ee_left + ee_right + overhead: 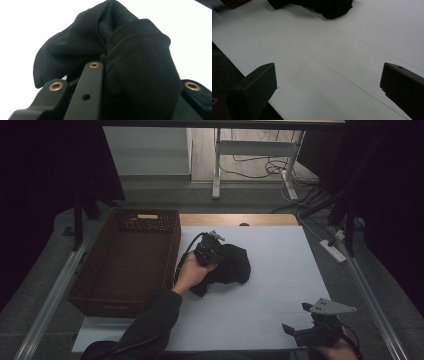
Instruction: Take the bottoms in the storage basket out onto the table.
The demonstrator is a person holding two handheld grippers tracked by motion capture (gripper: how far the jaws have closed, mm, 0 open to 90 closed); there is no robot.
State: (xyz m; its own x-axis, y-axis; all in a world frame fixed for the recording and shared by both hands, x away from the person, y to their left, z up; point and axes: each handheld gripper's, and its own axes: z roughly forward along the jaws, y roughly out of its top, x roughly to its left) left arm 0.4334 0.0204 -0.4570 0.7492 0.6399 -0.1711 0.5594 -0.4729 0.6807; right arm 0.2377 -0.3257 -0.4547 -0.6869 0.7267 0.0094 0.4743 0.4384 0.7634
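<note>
**Left gripper clamped on black cloth, right gripper idle and wide**

The left gripper (215, 251) sits on the bunched black cloth (231, 263) in the middle of the white table (280, 270), the person's left hand (191, 272) wrapped around its body. Its jaws are drawn almost fully together, with a fold of the cloth (130, 65) pinched between them. The high view places the cloth just right of the brown wicker basket (125, 265), which stands at the table's left edge, but the gripper body hides the pinch itself.

The left gripper view supplies that detail: fabric bulges up and over the nearly touching jaws, draping heavily over the right-hand one, with pale table behind.

The right gripper (299, 319) hovers at the near right corner of the table, well apart from the cloth. In the right gripper view its jaws stand wide, with bare table (332, 65) between them and nothing in their grasp; the cloth (329, 6) lies far off at the top edge. That view also shows faint crease lines crossing the table surface.
</note>
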